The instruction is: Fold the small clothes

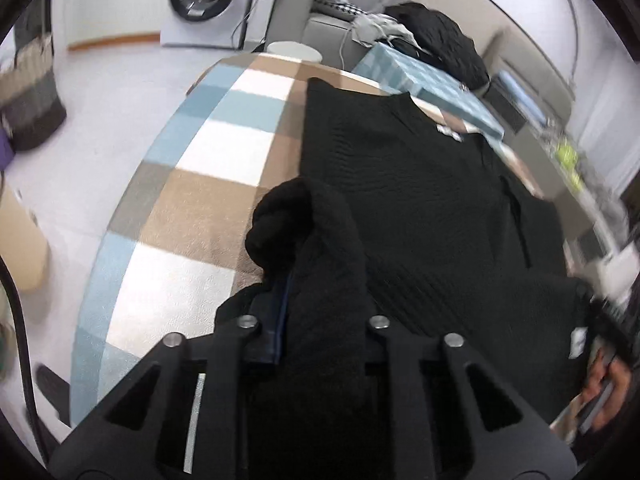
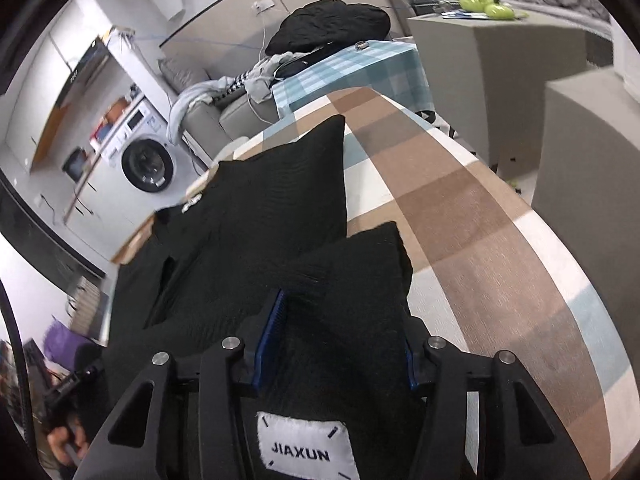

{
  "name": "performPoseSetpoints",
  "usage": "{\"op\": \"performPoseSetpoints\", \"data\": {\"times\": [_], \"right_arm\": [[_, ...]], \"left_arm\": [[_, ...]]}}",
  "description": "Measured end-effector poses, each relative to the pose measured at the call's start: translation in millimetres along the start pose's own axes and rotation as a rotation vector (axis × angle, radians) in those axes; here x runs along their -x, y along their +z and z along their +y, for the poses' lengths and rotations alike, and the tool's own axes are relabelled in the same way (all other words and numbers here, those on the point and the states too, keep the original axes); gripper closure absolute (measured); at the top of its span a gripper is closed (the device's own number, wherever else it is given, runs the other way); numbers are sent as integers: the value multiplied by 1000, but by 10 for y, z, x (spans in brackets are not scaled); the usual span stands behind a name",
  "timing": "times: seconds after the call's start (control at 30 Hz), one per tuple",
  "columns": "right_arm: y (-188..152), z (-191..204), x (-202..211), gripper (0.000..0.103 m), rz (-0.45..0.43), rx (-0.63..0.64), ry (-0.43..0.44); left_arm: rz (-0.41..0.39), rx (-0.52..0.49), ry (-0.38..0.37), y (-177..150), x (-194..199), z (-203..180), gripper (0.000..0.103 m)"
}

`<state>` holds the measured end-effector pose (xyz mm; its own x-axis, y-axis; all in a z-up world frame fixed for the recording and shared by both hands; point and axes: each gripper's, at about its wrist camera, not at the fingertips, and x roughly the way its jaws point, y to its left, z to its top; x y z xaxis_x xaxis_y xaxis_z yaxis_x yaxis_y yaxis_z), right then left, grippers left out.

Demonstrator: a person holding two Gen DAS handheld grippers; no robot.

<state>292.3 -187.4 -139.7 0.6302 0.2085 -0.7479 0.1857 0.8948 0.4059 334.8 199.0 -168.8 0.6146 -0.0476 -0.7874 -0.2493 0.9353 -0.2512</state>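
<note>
Black ribbed knit fills both views: a small garment (image 1: 420, 184) lies spread on the bench (image 1: 192, 216), which wears a checked cloth of brown, white and pale blue.

Left wrist view: the left hand-held gripper (image 1: 312, 312) stands narrow, its jaws closed on a bunched fold of the knit that rises between them and curls over to the left. The rest of the garment lies flat ahead, neckline and white label (image 1: 450, 133) toward the far edge. At the lower right a hand (image 1: 608, 392) grips the other tool, blurred. To do this fold well, I judge the left side should carry its hem straight toward the neckline and keep the bunch from twisting.

Right wrist view: the right hand-held gripper (image 2: 332, 340) stands about half open, blue pads (image 2: 272, 336) either side of a thick doubled layer of the garment (image 2: 280, 208); the cloth fills the gap, so it looks held. A woven brand tag (image 2: 306, 452) sits just below the jaws. One corner of cloth sticks up ahead of them. Both sides should travel level and together, so the folded edge lands square, and let go only once the cloth lies down on the layer beneath.
</note>
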Motion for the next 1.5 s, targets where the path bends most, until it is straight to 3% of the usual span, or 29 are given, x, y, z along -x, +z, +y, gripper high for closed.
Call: {"op": "performPoseSetpoints", "data": {"times": [0.2, 0.5, 0.7, 0.9, 1.03, 1.23, 1.37, 1.5], "right_arm": [[-35, 42, -50, 69, 21, 63, -17], [-125, -43, 51, 79, 46, 76, 3], [-348, -159, 277, 79, 63, 96, -7], [-579, -294, 546, 78, 78, 81, -16], [-593, -305, 675, 69, 47, 69, -7], [-615, -310, 896, 67, 3, 79, 36], [-656, -291, 937, 66, 5, 89, 30], [-668, -290, 935, 65, 7, 89, 41]], "left_arm": [[5, -25, -21, -141, 79, -57, 89], [8, -42, -31, -444, 317, -78, 89], [9, -58, -20, -818, 592, -85, 89], [-10, 8, -26, -1022, 819, 52, 84], [-29, 53, -16, -1065, 998, 153, 78], [-88, 110, 5, -1237, 1407, 438, 75], [-114, 166, 45, -1416, 1604, 638, 75], [-142, 197, 155, -1572, 1771, 837, 75]]}}
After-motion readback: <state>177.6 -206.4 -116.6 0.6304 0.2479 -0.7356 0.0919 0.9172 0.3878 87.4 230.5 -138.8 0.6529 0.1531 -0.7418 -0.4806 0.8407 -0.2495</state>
